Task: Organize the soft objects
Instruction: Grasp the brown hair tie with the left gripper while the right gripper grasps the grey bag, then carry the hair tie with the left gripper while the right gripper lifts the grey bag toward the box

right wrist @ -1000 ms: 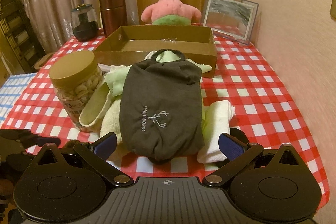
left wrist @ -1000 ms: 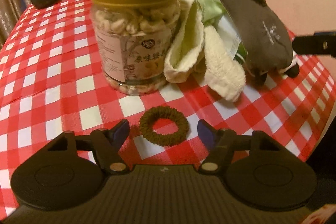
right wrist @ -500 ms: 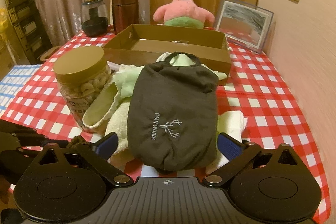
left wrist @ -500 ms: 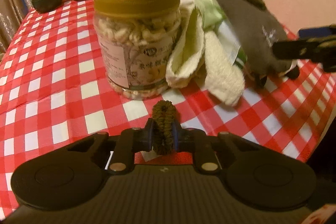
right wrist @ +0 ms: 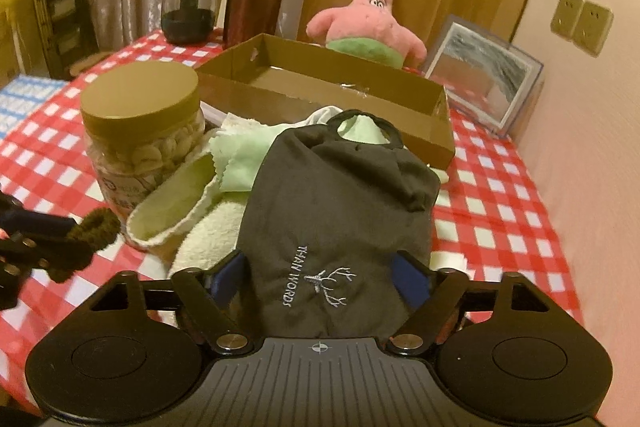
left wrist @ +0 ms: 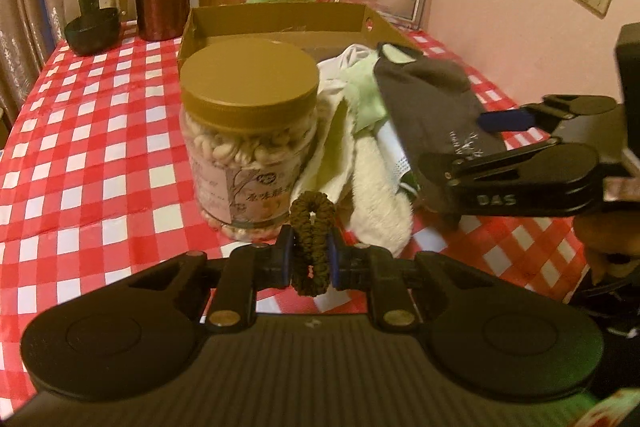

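The left gripper (left wrist: 310, 264) pinches the dark brown fabric scrunchie (left wrist: 312, 242), clear of the cloth. At 3 o'clock, the right gripper (right wrist: 320, 277) is closing around the dark grey embroidered pouch (right wrist: 340, 211); it may drag the pale towels (right wrist: 208, 223) underneath.

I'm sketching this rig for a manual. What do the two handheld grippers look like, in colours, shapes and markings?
Both are black. The left gripper has a ribbed body, two round discs at its sides, silver pivot pins and blue pads on slim fingers. The right gripper has the same build, with a small crosshair mark on its ribbed body; from the side its linkage carries the pale letters DAS.
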Motion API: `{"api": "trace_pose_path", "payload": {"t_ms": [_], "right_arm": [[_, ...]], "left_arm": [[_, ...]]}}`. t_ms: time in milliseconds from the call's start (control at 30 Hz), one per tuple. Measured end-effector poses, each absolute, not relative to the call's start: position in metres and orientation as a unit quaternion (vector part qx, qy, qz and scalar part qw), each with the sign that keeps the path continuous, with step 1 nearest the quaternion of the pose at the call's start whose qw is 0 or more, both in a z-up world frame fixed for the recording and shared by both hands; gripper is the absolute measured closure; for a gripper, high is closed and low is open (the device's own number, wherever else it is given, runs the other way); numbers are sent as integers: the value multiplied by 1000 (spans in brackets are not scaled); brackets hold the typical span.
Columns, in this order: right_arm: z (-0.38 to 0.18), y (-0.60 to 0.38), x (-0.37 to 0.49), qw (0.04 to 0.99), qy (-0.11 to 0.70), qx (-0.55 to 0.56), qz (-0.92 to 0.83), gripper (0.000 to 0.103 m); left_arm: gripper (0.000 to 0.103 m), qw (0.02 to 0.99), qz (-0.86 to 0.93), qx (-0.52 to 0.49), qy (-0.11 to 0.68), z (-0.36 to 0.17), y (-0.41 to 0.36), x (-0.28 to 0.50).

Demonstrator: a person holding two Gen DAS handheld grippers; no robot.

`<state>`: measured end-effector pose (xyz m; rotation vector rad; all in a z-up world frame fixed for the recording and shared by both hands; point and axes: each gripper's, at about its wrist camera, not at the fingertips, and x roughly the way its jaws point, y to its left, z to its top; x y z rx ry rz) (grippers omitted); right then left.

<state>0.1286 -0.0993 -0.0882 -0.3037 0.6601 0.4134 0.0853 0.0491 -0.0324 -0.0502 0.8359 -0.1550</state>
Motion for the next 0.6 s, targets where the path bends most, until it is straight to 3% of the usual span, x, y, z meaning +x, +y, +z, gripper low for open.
{"api": "trace_pose_path", "payload": {"t_ms": [200,267,367,433,600], "right_arm": [[-81,-101,119,915,311,-144,214,61],[-78,-101,115,915,311,-141,215,79],[-73,-103,111,917,309,-136,213,93],[-70,-105,108,917,309,-132,213,100],[-56,-115,100,923,300,-117,209,103]], "left_arm": [[87,912,-76,-30,401,-27,46,80],[87,912,-76,-31,401,-25,47,78],[87,913,-76,-33,398,-21,46,73],[87,914,-75,-33,397,-19,45,71],[87,917,-74,-36,390,-11,44,65]]}}
